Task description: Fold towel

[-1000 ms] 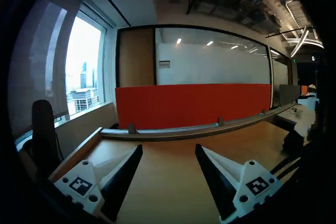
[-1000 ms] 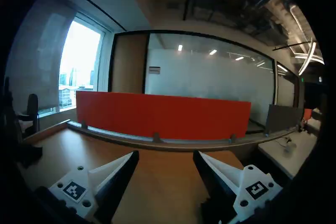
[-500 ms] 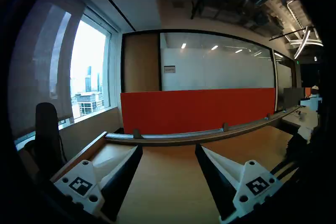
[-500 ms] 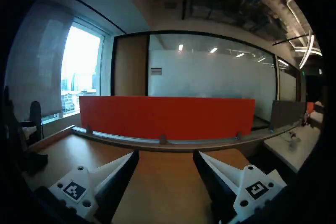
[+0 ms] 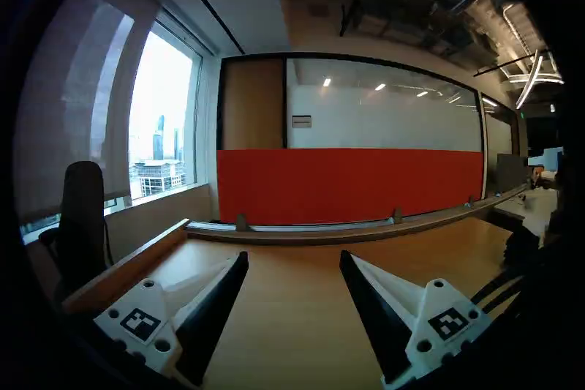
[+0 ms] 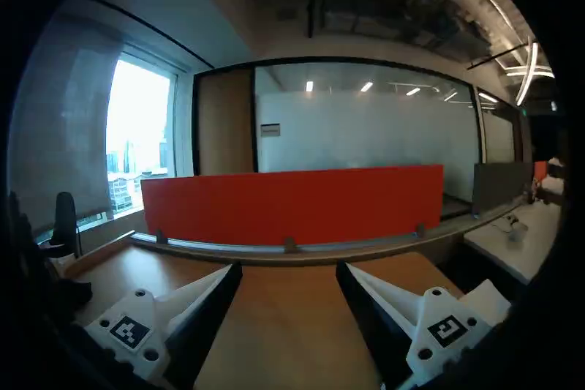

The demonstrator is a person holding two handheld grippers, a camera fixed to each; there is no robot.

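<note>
Hovering above the desk [image 5: 292, 324], the left gripper [image 5: 293, 254] and right gripper [image 6: 289, 265] are both released, jaws spread wide. Ahead of each stands a red divider [image 5: 351, 185], beyond it a glass wall [image 5: 380, 108]; a window [image 5: 164, 145] lies far left.

Wooden desk [image 5: 292, 317], red divider [image 5: 344, 185] at far edge, window [image 5: 164, 134].

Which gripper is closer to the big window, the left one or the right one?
Left, most likely. The window looks large and close beside the left gripper; from the right gripper it looks smaller and farther off, past more desk.
</note>
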